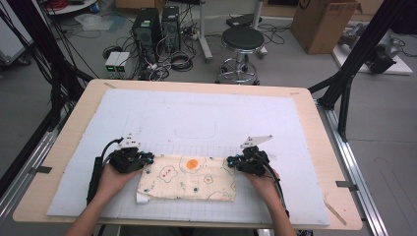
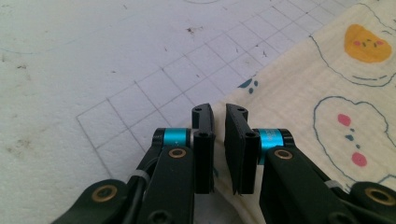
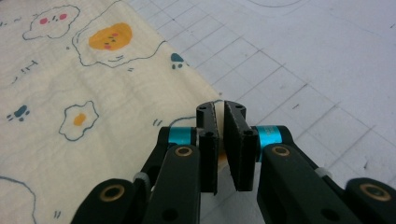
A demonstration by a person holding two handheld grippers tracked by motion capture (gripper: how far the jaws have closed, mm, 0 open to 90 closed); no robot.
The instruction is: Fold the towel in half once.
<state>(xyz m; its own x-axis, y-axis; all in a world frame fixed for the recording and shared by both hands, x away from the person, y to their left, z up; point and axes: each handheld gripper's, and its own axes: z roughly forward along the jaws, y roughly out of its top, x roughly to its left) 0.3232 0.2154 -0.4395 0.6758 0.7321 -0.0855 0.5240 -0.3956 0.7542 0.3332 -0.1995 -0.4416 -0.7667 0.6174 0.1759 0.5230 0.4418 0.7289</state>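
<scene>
Two grippers rest at the two upper corners of a folded cream cloth [image 1: 187,178] with fried-egg drawings, which lies flat on the white gridded mat [image 1: 196,118] near the front edge of the wooden table [image 1: 314,113]. The left gripper [image 1: 146,158] is at the left far corner of the cloth, and the right gripper [image 1: 230,161] is at the right far corner. A hand holds each one from below.

In the left gripper view, the black jaws stand slightly apart, with a narrow gap between them. The edge of the cloth [image 2: 299,107] lies under them, but the pads do not press on it. In the right gripper view, the jaws also have a small gap, and the corner of the cloth [image 3: 93,93] lies just below and behind them, not pinched. A small white label sticks out at the near left corner of the cloth in the high view.
</scene>
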